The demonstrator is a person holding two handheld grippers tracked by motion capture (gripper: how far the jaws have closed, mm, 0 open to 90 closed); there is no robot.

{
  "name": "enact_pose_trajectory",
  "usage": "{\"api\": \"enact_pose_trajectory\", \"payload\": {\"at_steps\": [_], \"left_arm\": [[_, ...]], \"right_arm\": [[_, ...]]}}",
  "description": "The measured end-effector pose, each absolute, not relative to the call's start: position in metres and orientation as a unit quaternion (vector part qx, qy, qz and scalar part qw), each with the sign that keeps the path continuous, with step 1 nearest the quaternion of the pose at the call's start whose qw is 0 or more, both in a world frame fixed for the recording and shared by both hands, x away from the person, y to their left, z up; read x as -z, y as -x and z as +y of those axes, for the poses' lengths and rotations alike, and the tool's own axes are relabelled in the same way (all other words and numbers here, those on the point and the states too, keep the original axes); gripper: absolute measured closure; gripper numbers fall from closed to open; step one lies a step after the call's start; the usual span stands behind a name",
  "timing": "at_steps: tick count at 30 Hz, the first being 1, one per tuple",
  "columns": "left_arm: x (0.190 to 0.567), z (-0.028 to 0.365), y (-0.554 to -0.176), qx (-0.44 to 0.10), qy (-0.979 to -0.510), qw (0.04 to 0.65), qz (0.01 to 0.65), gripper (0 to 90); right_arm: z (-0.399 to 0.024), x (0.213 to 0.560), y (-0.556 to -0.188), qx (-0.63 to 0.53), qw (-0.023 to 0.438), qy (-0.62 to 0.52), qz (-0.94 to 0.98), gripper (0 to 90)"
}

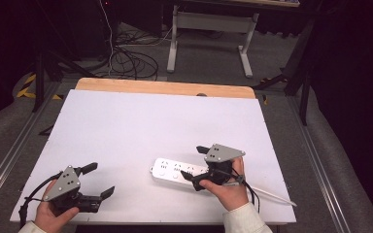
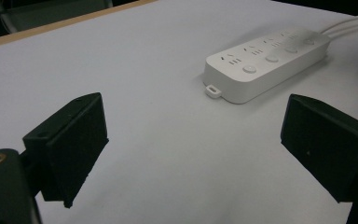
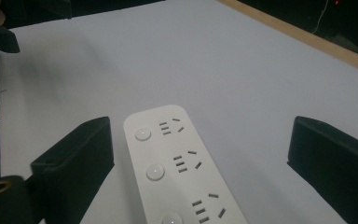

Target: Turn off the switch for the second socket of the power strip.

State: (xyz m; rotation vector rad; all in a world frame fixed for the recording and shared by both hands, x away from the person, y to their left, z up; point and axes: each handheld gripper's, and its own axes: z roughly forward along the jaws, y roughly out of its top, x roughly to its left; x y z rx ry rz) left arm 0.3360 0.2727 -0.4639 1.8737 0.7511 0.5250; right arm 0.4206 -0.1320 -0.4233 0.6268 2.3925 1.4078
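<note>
A white power strip (image 1: 177, 172) is seen lying flat on the white worktop (image 1: 141, 126), towards its near right part, with its cable (image 1: 272, 194) trailing off to the right. The right tongs (image 1: 197, 166) are held over the strip's right end, spread wide, the strip lying between the jaws without being touched by either. In the right gripper view, the sockets and round buttons of the strip (image 3: 177, 163) are shown. The left tongs (image 1: 99, 180) are held wide apart near the worktop's near left corner, well apart from the strip (image 2: 265, 63), with nothing gripped.
</note>
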Motion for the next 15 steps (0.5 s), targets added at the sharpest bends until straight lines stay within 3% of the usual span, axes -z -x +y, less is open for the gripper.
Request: {"api": "enact_pose_trajectory", "payload": {"at_steps": [8, 9, 10, 12, 15], "left_arm": [[0.464, 0.272, -0.336, -0.217, -0.776, 0.504, 0.31, 7.8], [0.464, 0.272, -0.336, -0.218, -0.777, 0.503, 0.31, 7.8], [0.464, 0.272, -0.336, -0.218, -0.777, 0.503, 0.31, 7.9], [0.464, 0.272, -0.336, -0.218, -0.777, 0.503, 0.31, 8.1], [0.463, 0.273, -0.336, -0.221, -0.776, 0.502, 0.31, 8.2]], "right_arm": [[-0.136, 0.417, -0.416, -0.491, 0.146, -0.219, 0.83, 24.6], [-0.137, 0.414, -0.415, -0.482, 0.14, -0.222, 0.836, 35.7], [-0.137, 0.414, -0.415, -0.482, 0.14, -0.222, 0.836, 35.7], [-0.138, 0.411, -0.413, -0.467, 0.124, -0.218, 0.848, 54.0], [-0.136, 0.407, -0.412, -0.454, 0.118, -0.206, 0.859, 66.3]]}}
